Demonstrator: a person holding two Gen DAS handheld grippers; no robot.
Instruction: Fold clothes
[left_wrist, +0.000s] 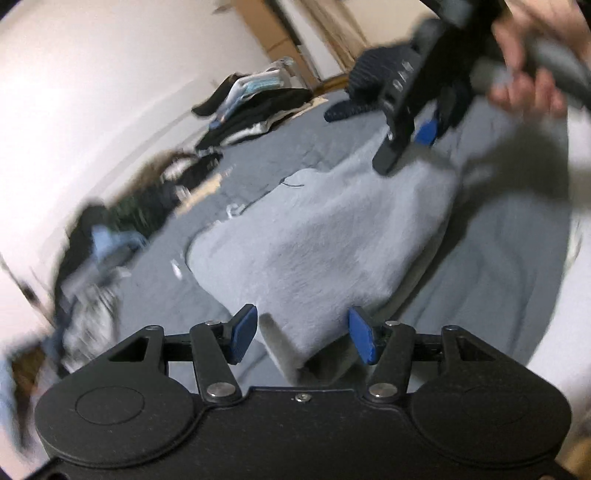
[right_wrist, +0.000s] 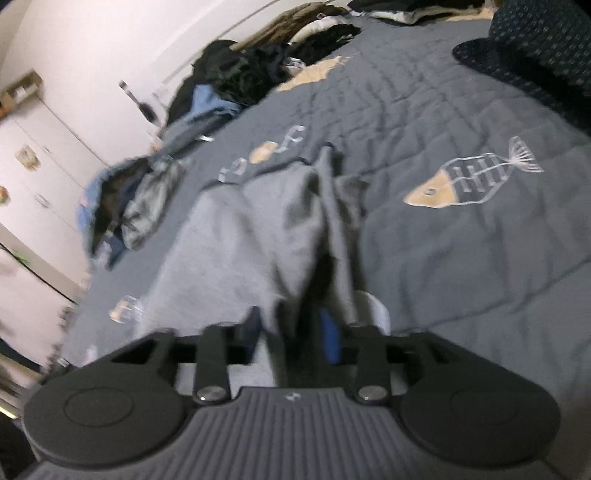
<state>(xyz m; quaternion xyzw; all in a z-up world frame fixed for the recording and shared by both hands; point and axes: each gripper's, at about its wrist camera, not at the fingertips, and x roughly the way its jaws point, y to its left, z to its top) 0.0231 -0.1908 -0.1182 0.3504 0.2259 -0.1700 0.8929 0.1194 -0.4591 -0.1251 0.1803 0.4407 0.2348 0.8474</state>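
A light grey garment (left_wrist: 317, 236) lies spread on a dark grey quilt (left_wrist: 498, 277). In the left wrist view its near folded edge reaches in between the blue pads (left_wrist: 243, 334) of my left gripper (left_wrist: 303, 336). The jaws stand wide and a sliver of quilt shows beside one pad. A person's hand (left_wrist: 524, 62) holds my right gripper (left_wrist: 408, 142) over the garment's far end. In the right wrist view the garment (right_wrist: 229, 251) rises in a bunched ridge to my right gripper (right_wrist: 290, 334). There the pads stand apart with a fold of cloth hanging between them.
Heaps of dark and blue clothes (left_wrist: 255, 99) (right_wrist: 236, 74) line the wall side of the bed. A dark dotted garment (right_wrist: 535, 48) lies at the far corner. The quilt (right_wrist: 443, 258) bears a fish print (right_wrist: 472, 177). White cupboard doors (right_wrist: 37, 166) stand at the left.
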